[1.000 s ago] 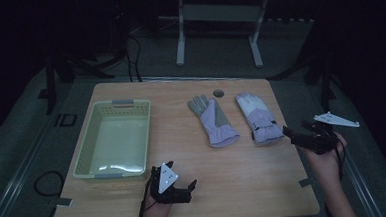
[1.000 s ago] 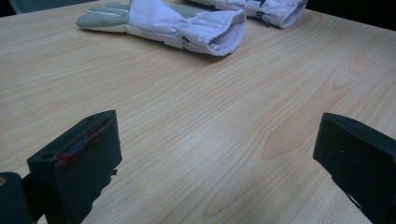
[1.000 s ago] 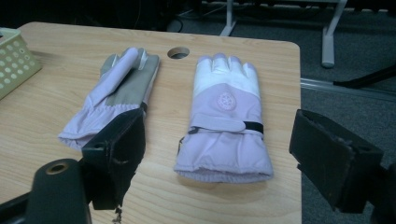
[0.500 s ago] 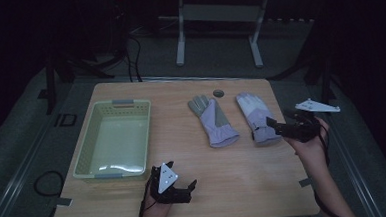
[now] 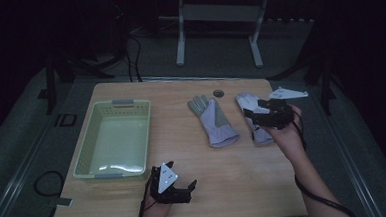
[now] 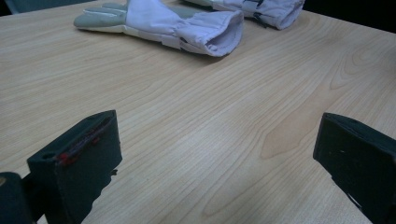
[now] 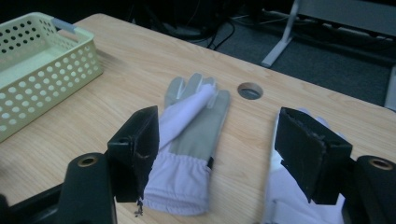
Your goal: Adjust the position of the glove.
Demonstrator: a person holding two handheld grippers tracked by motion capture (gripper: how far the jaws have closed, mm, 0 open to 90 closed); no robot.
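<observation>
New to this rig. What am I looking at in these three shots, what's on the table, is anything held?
No robot here: a person holds a two-jaw hand gripper in each hand. The high view looks down on the wooden table. The other two pictures come from cameras riding on each gripper, looking along its black jaws.

On the table lie a pale green basket and two work gloves, the left glove and the right glove.

The left gripper rests near the front edge, jaws wide, nothing between them. The right gripper hovers over the right glove; its jaws have just been closing but grip nothing yet.
</observation>
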